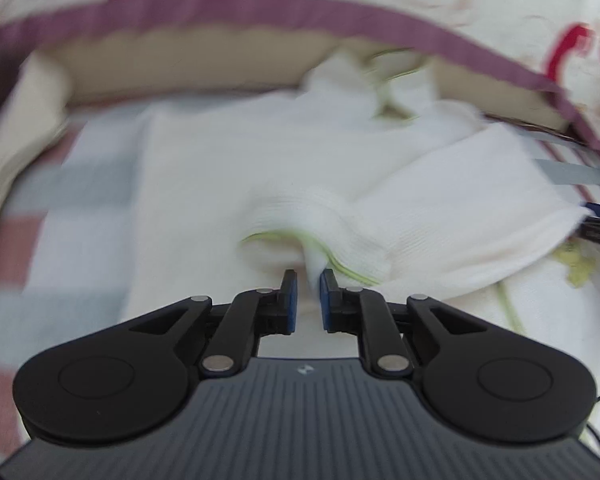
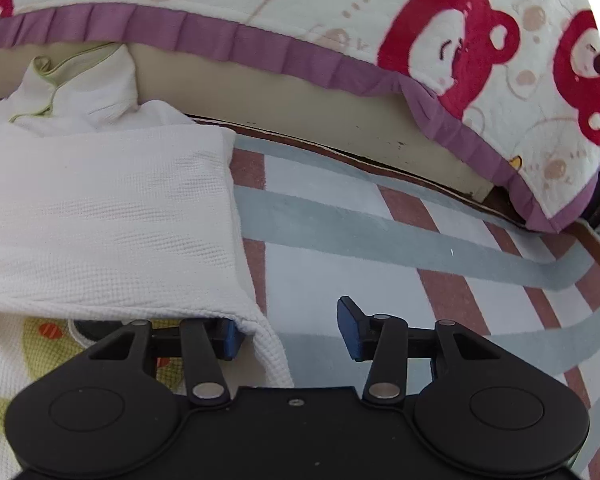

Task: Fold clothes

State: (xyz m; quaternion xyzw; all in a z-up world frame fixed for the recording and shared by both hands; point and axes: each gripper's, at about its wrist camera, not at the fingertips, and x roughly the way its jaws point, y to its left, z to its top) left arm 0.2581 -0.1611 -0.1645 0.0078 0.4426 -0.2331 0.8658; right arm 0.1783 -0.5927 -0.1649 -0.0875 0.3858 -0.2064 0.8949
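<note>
The white waffle-knit garment (image 2: 100, 216) is lying right under both cameras, spreading over the checked rug (image 2: 340, 272) beside a bed draped in a bear-print blanket (image 2: 480, 40) with a purple frill. It is taking up most of both views, and one broad panel is already lying doubled over the body, its edge running straight down the rug in the right wrist view, so a first fold is looking done. The rest is looking unfinished: near the bed the cloth is bunching into a crumpled, green-trimmed heap (image 2: 80, 88), and a printed yellow-green patch (image 2: 48, 344) is showing under the folded layer. The left gripper (image 1: 309, 280) is pinching a raised ridge of green-edged fabric (image 1: 316, 256) between its blue pads (image 1: 291, 300), jaws nearly together on the cloth; that view is blurring with motion, so a fold is probably under way. The right gripper (image 2: 290, 330) is holding its jaws wide apart, its left pad tucked just under the garment's corner (image 2: 260, 320) and its right pad over bare rug, gripping nothing. Judged from this, the task is roughly midway, with the bunched end and at least one more fold remaining.
</note>
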